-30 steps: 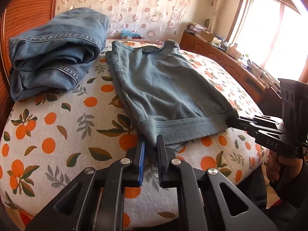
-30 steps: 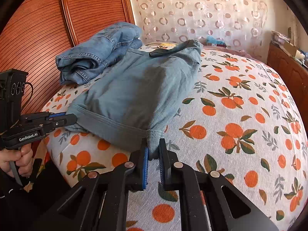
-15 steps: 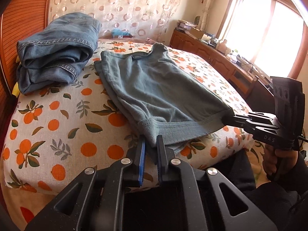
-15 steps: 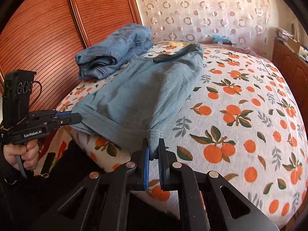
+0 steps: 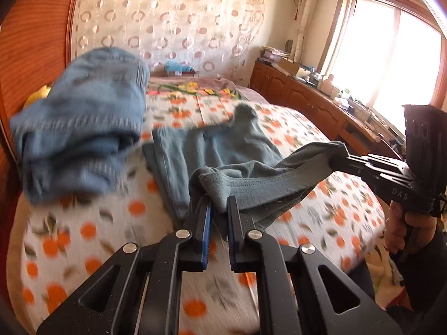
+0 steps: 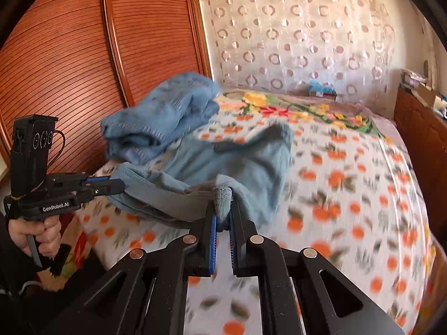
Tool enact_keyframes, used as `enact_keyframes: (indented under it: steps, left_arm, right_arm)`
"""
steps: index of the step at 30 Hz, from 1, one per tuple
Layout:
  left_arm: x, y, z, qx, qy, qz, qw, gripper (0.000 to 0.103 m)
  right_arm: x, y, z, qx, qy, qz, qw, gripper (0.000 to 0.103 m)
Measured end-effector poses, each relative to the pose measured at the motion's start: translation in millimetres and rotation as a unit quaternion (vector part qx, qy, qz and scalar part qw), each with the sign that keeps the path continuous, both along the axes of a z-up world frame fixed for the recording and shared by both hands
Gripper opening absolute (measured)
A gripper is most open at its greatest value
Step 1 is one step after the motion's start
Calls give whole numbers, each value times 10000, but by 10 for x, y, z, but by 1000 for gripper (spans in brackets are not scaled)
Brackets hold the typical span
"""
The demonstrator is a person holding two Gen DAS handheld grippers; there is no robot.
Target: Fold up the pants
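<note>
**Hem of the grey-blue pants lifted, first fold just beginning**

A bed with a white coverlet printed with oranges and leaves [image 5: 83,237] is filling both views, running from the near edge, where the person is standing, back to a circle-patterned curtain at its head. On the bed's left side, close to the ribbed wooden wardrobe door [image 6: 69,69], a bundle of folded blue denim jeans [image 5: 81,139] is lying; it looks already dealt with.

The soft grey-blue knit pants [image 5: 212,153] are lying lengthwise down the middle of the bed, the far end flat on the coverlet and the near end raised clear of it. The hemmed near edge is stretching as a sagging band between the two tools.

The left gripper [image 5: 218,217] is clamping one corner of that hem, its jaws closed down to the thickness of the bunched cloth. The right gripper [image 6: 222,217] is pinching the other corner in the same way, a roll of ribbed hem standing up between its blue pads [image 6: 213,231]. A hand [image 6: 36,231] is squeezing the left tool's trigger.

By my judgement, the fold is only starting: the near end is picked up but not yet carried over and laid on the far end, and any further halving and smoothing is left to do.
</note>
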State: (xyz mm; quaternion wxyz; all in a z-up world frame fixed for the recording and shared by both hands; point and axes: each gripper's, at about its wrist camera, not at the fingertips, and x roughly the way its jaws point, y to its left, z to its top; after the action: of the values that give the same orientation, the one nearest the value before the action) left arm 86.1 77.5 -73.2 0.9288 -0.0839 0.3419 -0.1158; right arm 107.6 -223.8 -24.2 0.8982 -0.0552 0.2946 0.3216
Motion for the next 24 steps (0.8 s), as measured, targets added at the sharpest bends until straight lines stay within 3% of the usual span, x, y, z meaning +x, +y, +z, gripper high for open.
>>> enact_keyframes:
  steps: [9, 16, 24]
  left_arm:
    - [706, 124, -9, 108, 129, 51, 9998, 11]
    - [990, 148, -20, 301, 226, 92, 9992, 11]
    - [1158, 211, 15, 298, 197, 167, 9992, 11]
  right_arm:
    - [808, 221, -103, -180, 332, -15, 9993, 8]
    - [1286, 369, -149, -242, 512, 82, 9984, 8]
    - [1708, 400, -247, 27, 583, 23, 9983, 8]
